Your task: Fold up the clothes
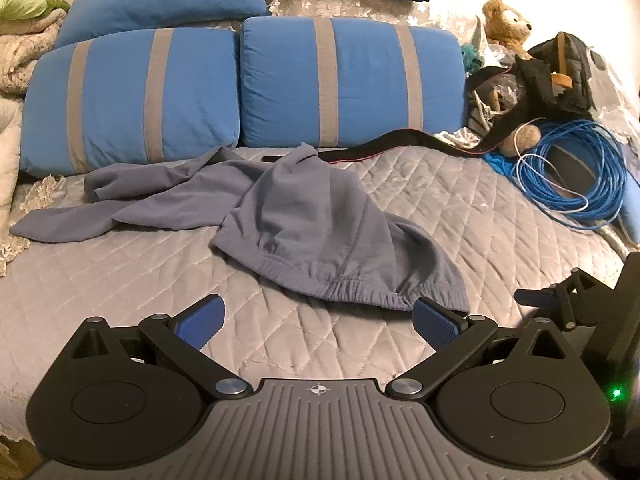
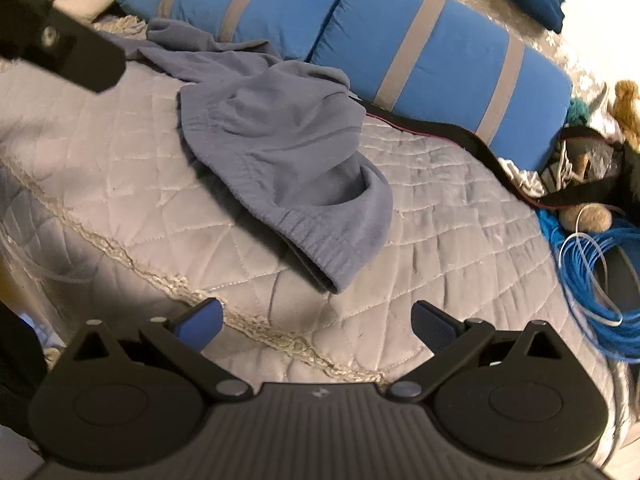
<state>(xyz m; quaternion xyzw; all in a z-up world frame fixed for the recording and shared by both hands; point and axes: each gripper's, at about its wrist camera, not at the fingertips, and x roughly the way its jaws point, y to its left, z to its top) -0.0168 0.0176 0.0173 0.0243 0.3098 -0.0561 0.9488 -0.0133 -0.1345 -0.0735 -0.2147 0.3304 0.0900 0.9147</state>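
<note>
Two striped blue pillows [image 1: 240, 92] propped upright well beyond the fingertips, likely as a backrest, with the grey quilt [image 1: 120, 300] spread flat beneath as a working surface. Rumpled blue-grey sweatpants [image 1: 304, 224] heaped unfolded straight ahead of both tools, elastic waistband nearest, legs trailing away toward the pillows, so probably dropped rather than laid out. Left gripper [image 1: 316, 322] spread wide and holding nothing, right-hand pad just touching or overlapping the waistband edge; right gripper [image 2: 316, 326] equally wide, empty, hovering short of the waistband corner.
</note>
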